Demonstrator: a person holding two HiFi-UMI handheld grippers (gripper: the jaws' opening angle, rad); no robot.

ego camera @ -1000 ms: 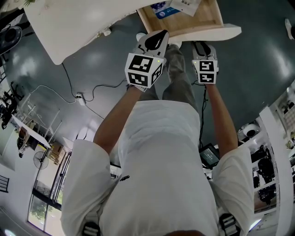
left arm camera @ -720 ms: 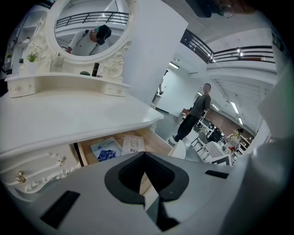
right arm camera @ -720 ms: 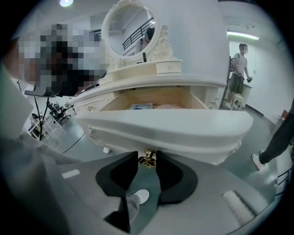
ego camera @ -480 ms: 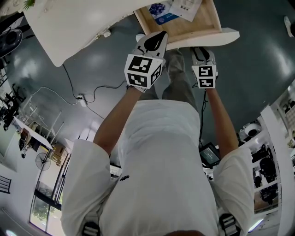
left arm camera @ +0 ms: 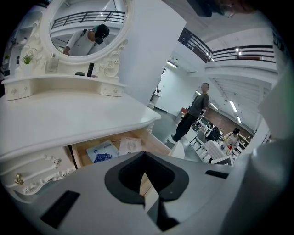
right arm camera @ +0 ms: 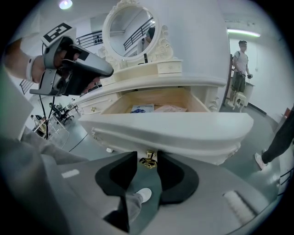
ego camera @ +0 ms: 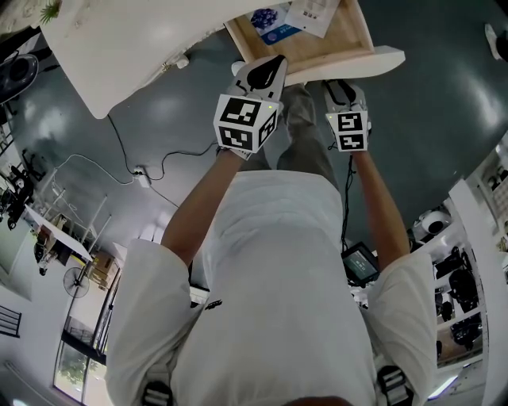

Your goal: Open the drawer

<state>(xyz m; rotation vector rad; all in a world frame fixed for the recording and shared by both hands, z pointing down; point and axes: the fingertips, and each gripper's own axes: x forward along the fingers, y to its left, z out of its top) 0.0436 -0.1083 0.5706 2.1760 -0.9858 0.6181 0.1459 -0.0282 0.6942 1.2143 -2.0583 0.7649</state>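
The white dressing table's drawer (ego camera: 373, 57) stands pulled out, and its wooden inside holds a blue booklet (ego camera: 270, 20) and a paper (ego camera: 313, 12). In the right gripper view the drawer front (right arm camera: 183, 126) carries a small brass knob (right arm camera: 148, 160). My right gripper (right arm camera: 148, 158) has that knob between its jaw tips. The jaws are opening, and the pads stand close on either side of the knob. My left gripper (ego camera: 270, 63) hovers just left of the drawer, above the floor. Its jaws (left arm camera: 144, 156) are shut on nothing.
The table top (ego camera: 143, 40) spreads to the left, with an oval mirror (right arm camera: 128, 27) above it. Small side drawers with brass knobs (left arm camera: 18, 179) sit under the top. A cable (ego camera: 159, 162) trails over the dark floor. People stand in the hall (right arm camera: 240, 69) (left arm camera: 193, 112).
In the head view the drawer and the right gripper sit slightly further left than a second ago. The left gripper has hardly moved.
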